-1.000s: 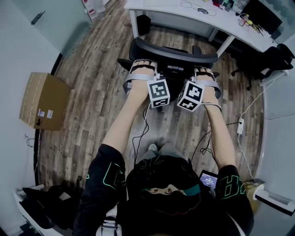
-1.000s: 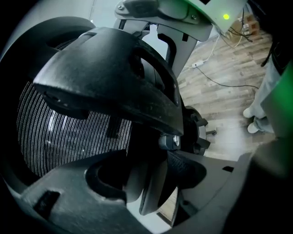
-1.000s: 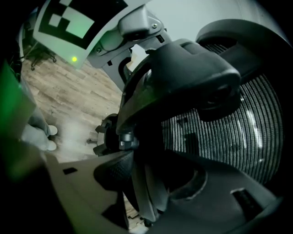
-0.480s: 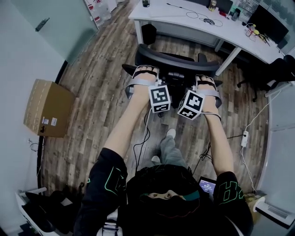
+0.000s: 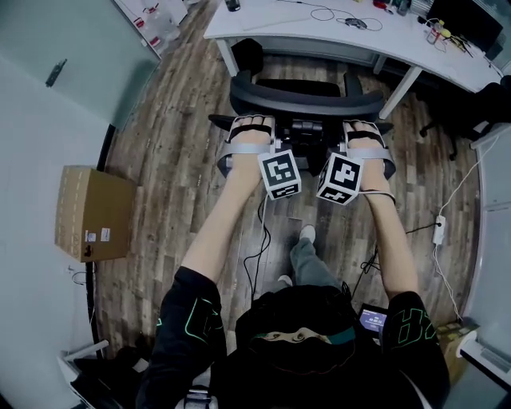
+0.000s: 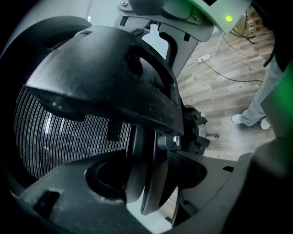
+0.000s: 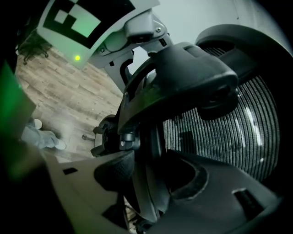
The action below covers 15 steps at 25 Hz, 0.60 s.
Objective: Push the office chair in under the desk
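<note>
Left claw (image 5: 251, 121) is clamped on the left rim of the chair (image 5: 303, 100) back, jaws wide. Right claw (image 5: 361, 126) grips the right rim likewise. The back runs 9-to-3, equally near both hands. The desk (image 5: 279, 24) lies just beyond at 12.

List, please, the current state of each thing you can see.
Office chair: upright, close in front of the desk, not yet pushed under.
Left claw: closed on the chair's back frame.
Right claw: closed on the chair's back frame.
Cardboard box: closed.
</note>
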Tool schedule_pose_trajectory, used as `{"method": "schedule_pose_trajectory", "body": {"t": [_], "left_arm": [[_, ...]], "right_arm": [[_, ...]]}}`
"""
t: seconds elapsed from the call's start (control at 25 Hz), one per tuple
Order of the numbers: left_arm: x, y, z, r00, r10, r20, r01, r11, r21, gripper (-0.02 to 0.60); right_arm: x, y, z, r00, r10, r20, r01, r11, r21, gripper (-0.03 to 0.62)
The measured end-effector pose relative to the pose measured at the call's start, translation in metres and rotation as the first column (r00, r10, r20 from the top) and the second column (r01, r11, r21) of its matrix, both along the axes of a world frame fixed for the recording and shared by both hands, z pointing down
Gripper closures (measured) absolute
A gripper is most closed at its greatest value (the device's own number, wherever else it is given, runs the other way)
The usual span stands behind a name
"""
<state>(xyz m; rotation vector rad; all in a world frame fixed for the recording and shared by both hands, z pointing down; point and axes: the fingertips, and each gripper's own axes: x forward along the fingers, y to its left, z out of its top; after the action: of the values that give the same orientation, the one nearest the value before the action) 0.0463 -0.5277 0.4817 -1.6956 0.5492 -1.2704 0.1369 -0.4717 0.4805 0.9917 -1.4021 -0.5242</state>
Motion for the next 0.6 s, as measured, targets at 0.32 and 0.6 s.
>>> {"method": "schedule_pose_trajectory", "body": {"t": [0.32,0.6], "left_arm": [[0.057,-0.045,0.0,1.0,0.03,0.004,-0.03,0.999,-0.013,0.288],[0.092,-0.084,0.0,0.999,0.031,0.014,-0.031,0.999,-0.006,0.288]], "right_arm": [[0.061,-0.049,-0.001,0.999,0.023,-0.038,-0.023,1.0,-0.008,0.378],[0.096,-0.088,-0.002,0.999,0.036,-0.036,-0.035,0.999,0.006,0.378]]}}
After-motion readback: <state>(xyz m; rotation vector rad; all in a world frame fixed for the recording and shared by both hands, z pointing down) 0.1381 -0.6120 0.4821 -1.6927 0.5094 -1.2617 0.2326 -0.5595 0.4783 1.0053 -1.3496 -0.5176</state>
